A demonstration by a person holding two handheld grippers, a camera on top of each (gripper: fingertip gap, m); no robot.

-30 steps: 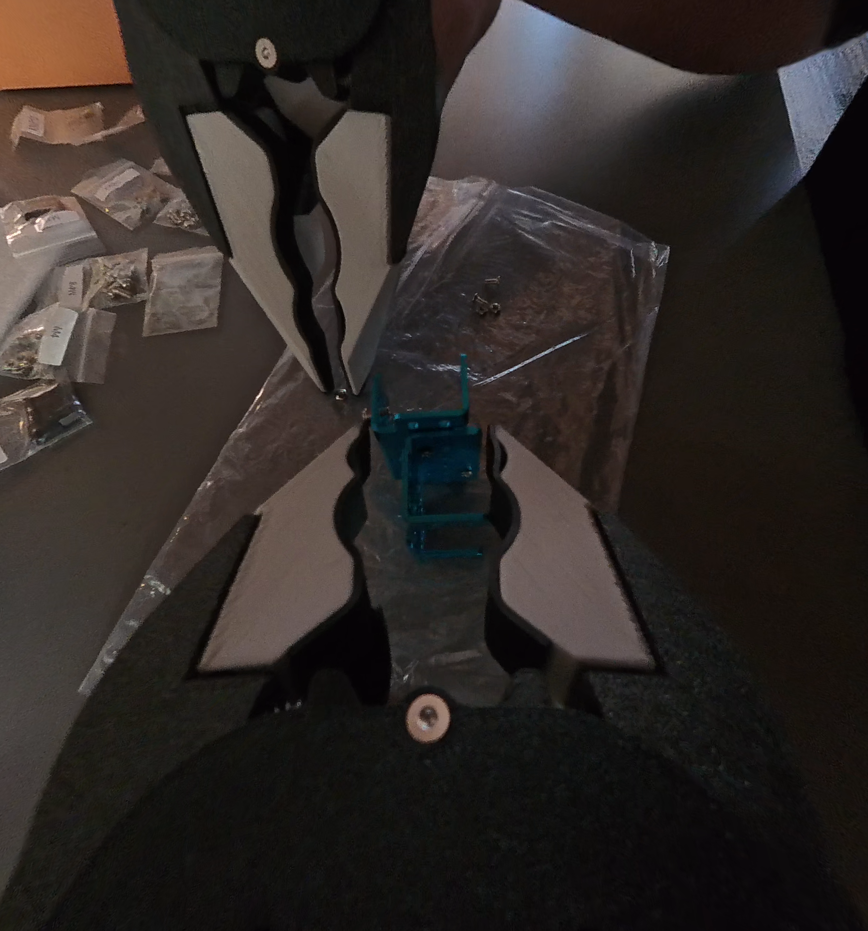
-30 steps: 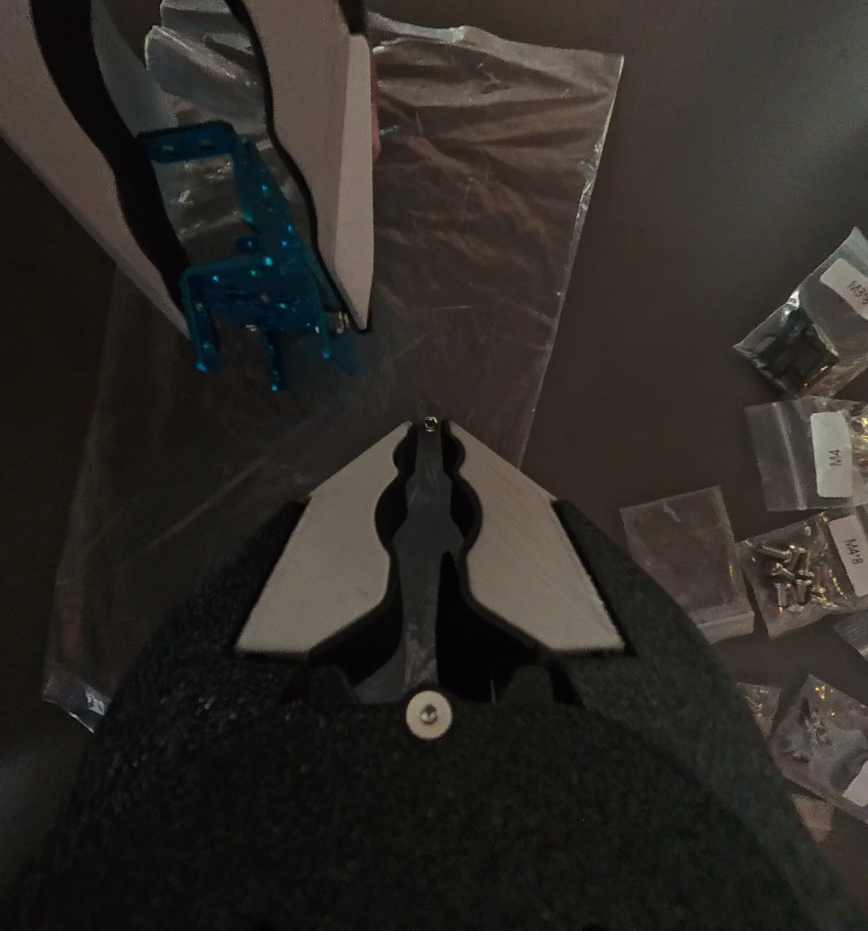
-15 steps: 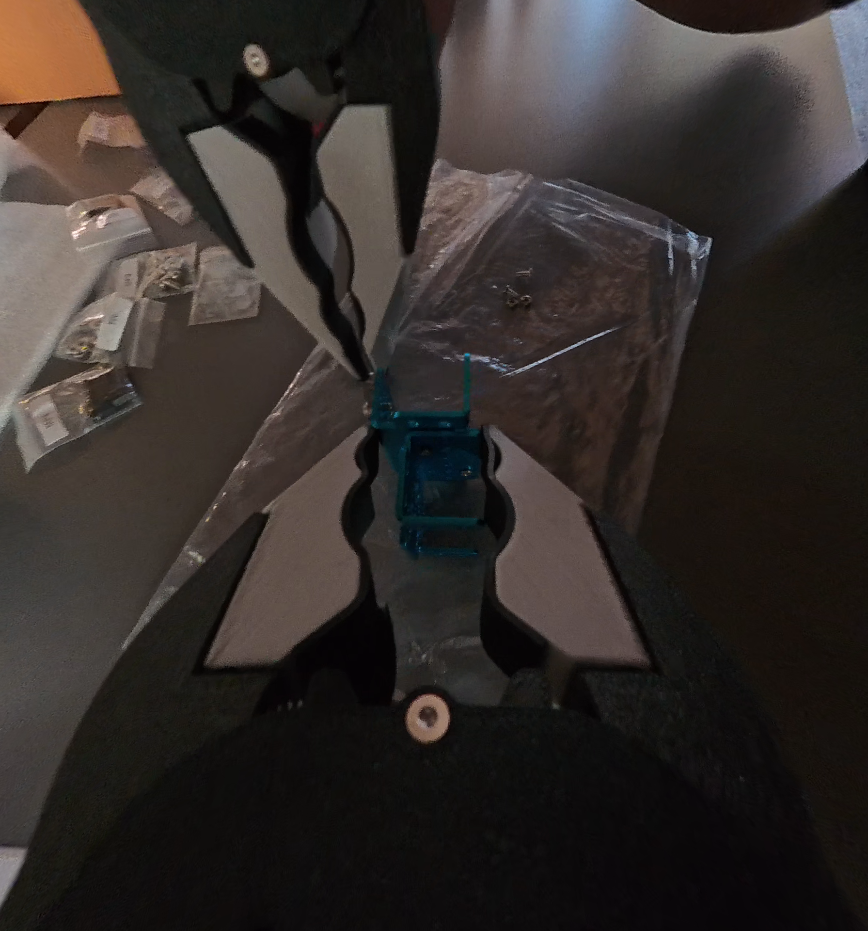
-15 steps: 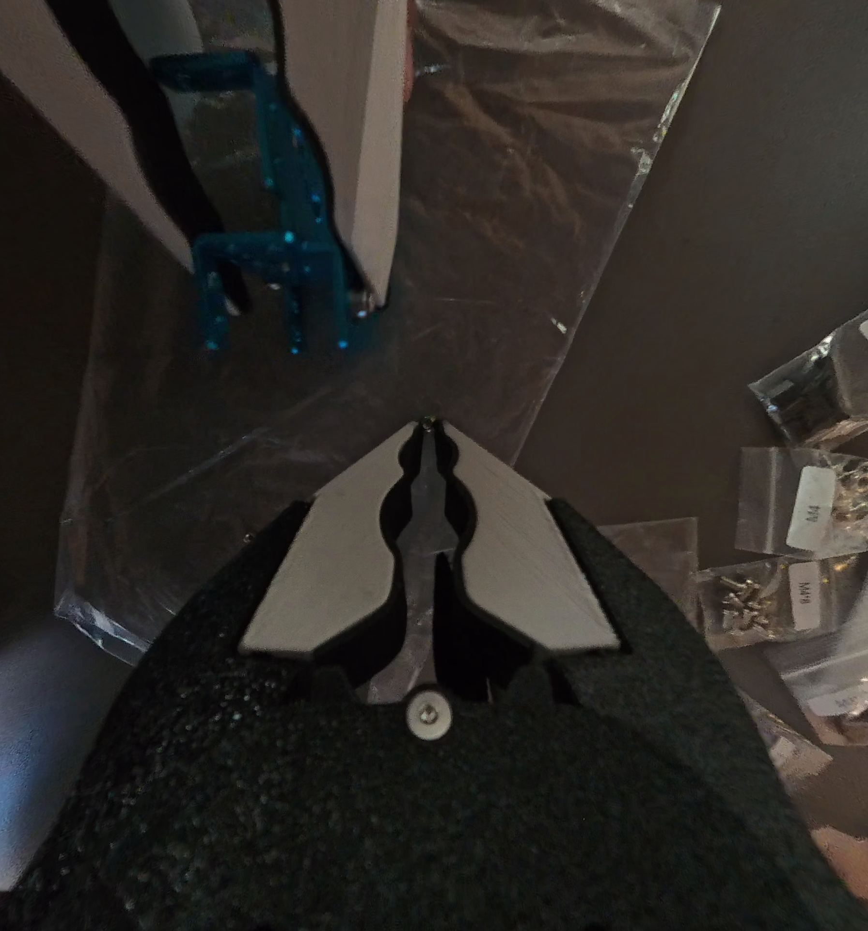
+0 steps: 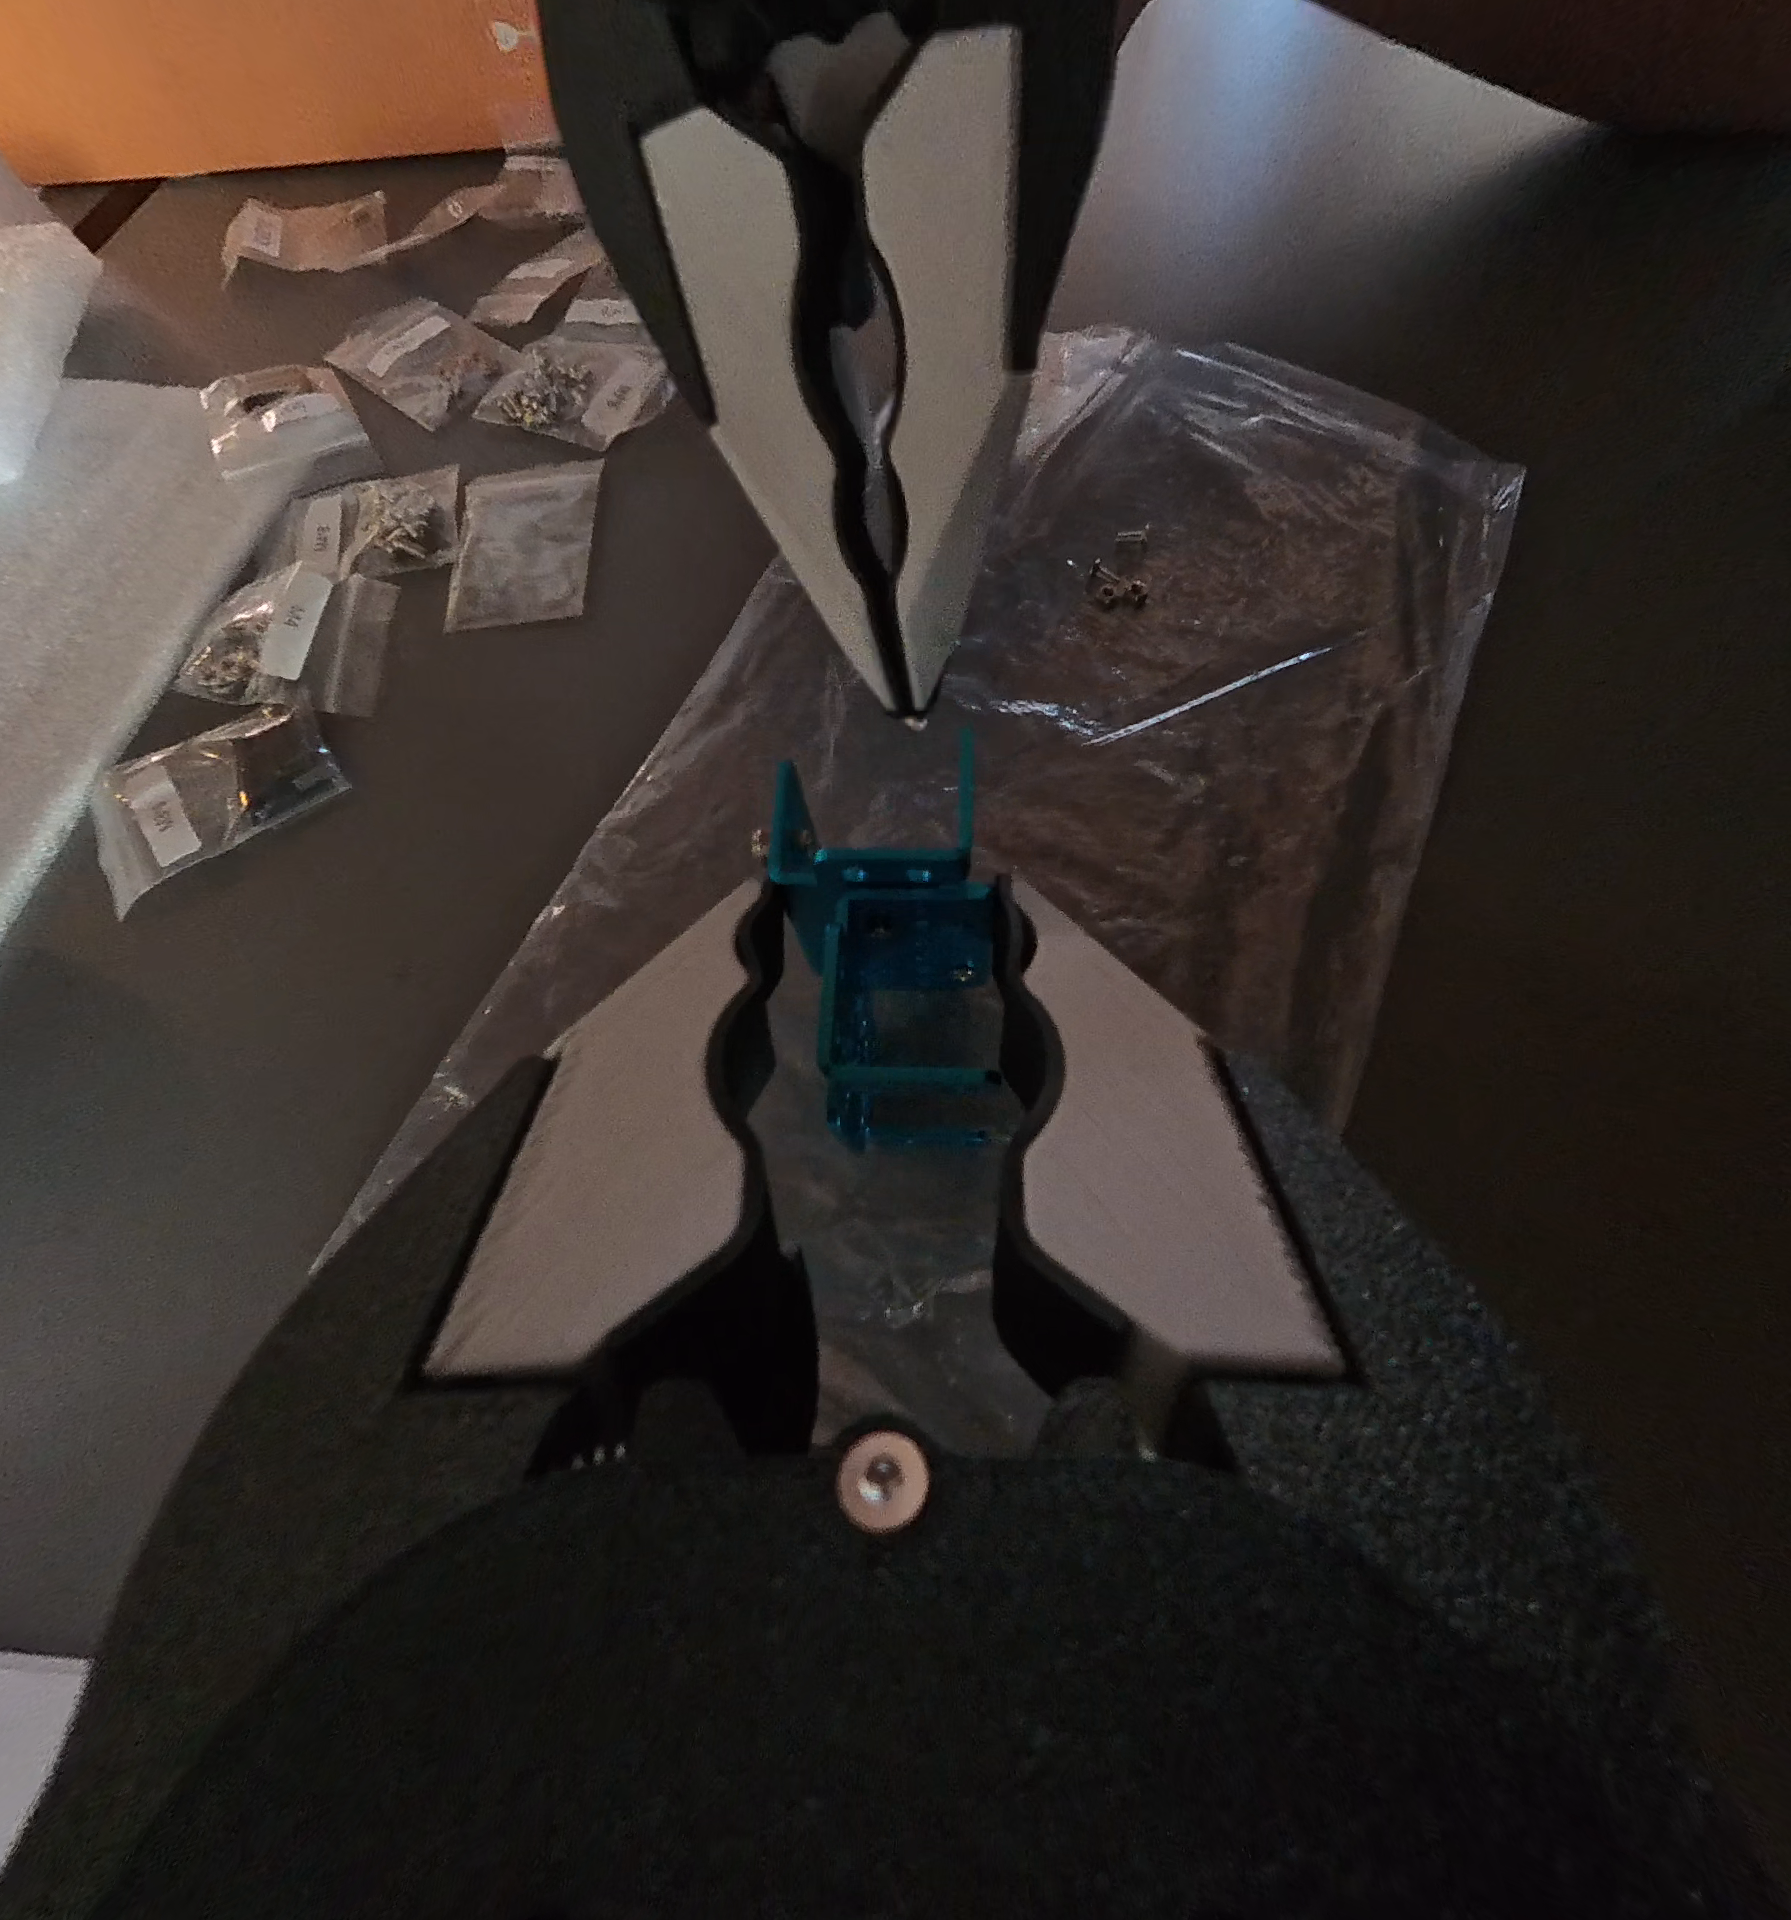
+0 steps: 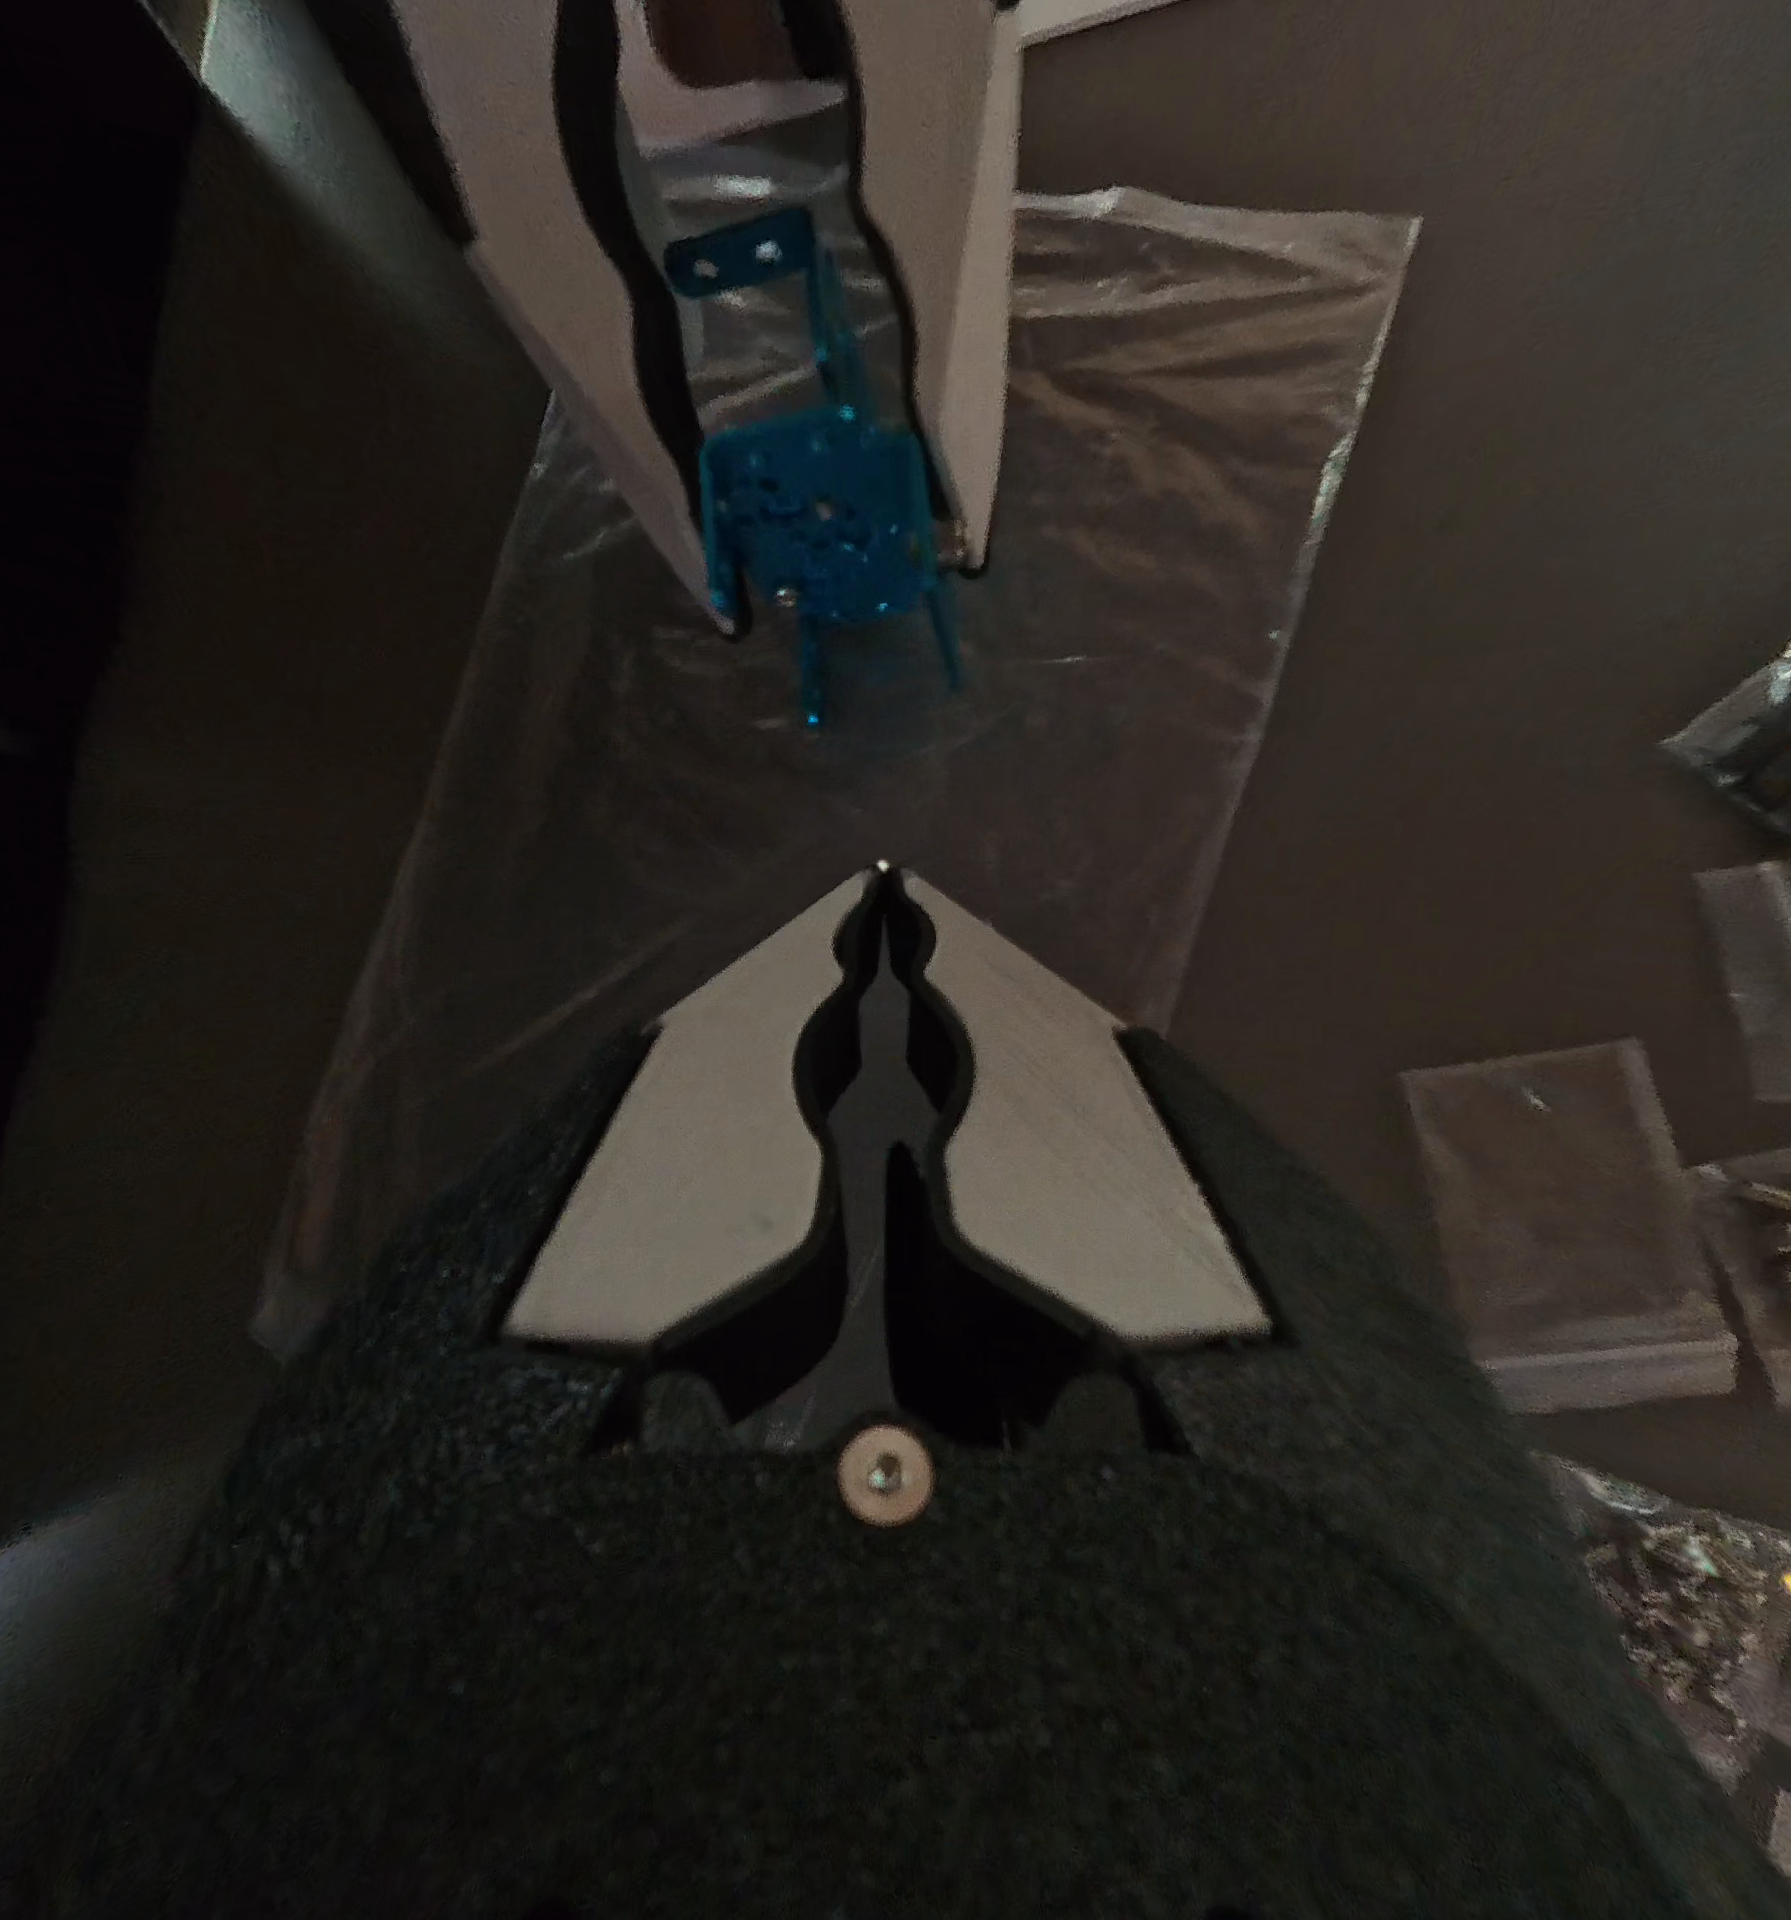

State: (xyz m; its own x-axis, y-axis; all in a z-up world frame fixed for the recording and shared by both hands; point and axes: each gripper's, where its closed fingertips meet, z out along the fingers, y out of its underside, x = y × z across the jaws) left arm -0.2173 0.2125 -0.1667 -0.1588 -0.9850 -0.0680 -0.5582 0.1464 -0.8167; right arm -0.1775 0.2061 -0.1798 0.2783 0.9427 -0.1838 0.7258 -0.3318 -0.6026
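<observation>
The left claw [image 5: 886, 914] is pinching the blue bracket [image 5: 901, 997] over the plastic sheet [image 5: 1234, 831], while the right claw [image 6: 886, 871], squeezing a tiny screw [image 6: 883, 864] just ahead, is risking dropping it if the tips slacken.

The right gripper [image 5: 906, 707] is extending past the top edge of the left wrist view, and a tiny bright piece [image 6: 883, 865] at its tip is staying too small to identify. The left gripper's fingers [image 6: 600, 416] are covering the sides of the blue bracket [image 6: 818, 540]. The small bags [image 6: 1784, 1278] are blurring and running off the right edge.
</observation>
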